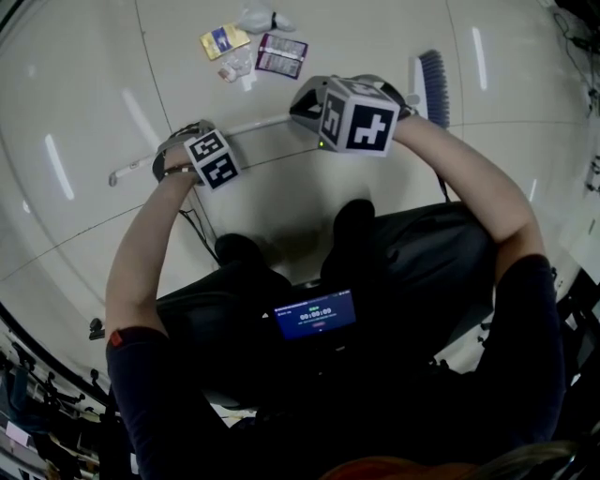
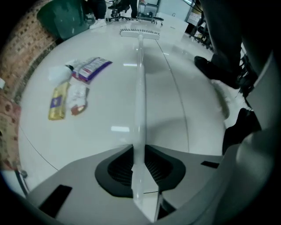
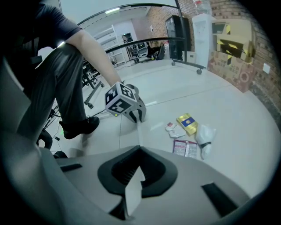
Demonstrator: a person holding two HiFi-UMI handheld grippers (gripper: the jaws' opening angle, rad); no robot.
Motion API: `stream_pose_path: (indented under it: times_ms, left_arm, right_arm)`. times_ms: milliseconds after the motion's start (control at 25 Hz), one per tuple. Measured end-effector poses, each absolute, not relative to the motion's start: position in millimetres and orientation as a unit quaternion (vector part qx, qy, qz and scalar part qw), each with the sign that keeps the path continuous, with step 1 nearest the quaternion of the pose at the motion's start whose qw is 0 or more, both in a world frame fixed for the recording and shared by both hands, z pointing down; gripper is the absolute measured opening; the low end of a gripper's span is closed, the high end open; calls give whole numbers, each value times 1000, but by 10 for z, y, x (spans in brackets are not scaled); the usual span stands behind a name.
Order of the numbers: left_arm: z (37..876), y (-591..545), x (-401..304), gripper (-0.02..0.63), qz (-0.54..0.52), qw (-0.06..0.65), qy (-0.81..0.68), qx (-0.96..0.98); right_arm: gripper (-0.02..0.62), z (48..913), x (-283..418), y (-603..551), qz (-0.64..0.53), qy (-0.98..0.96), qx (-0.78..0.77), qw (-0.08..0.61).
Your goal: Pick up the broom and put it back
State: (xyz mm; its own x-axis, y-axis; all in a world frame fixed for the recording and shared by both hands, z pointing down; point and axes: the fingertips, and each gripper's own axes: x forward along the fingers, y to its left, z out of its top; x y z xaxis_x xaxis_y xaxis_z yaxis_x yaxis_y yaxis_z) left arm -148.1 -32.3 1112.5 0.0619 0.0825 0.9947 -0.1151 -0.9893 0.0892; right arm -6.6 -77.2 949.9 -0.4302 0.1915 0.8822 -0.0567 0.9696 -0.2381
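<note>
A white-handled broom lies on the pale floor, its blue bristle head [image 1: 433, 86] at the upper right and its handle [image 1: 262, 123] running left. My left gripper [image 1: 178, 150] points straight down near the handle's far end. In the left gripper view the handle [image 2: 140, 88] runs from between the pads of the left gripper [image 2: 139, 162] up to the broom head [image 2: 140, 32], and the pads press on it. My right gripper [image 1: 314, 101] holds the handle closer to the head. In the right gripper view the right gripper [image 3: 134, 182] is shut on the handle [image 3: 138, 132], which leads to the left gripper [image 3: 131, 115].
Litter lies beyond the handle: a yellow packet [image 1: 223, 40], a purple wrapper [image 1: 281, 54] and a crumpled white bag [image 1: 262, 19]. The person's shoes [image 1: 352, 225] stand just behind the broom. A green bin [image 2: 66, 17] and cardboard boxes [image 3: 232, 48] stand at the room's edges.
</note>
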Motion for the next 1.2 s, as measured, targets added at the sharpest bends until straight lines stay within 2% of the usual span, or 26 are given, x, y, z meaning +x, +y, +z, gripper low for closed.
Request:
stream_pose_path:
  times_ms: [360, 760, 1000, 1200]
  left_arm:
    - [11062, -261, -1487, 72, 693, 85, 30, 715]
    - [10315, -489, -1368, 71, 681, 76, 20, 728]
    - [9949, -622, -1281, 72, 685, 55, 19, 726]
    - [9668, -629, -1196, 72, 685, 41, 19, 727]
  right_arm:
    - [15, 9486, -33, -829, 113, -842, -32, 527]
    - [28, 9251, -375, -935, 73, -871, -39, 485]
    - [148, 9166, -540, -780, 71, -873, -85, 476]
    - [189, 9249, -635, -696, 33, -866, -103, 488]
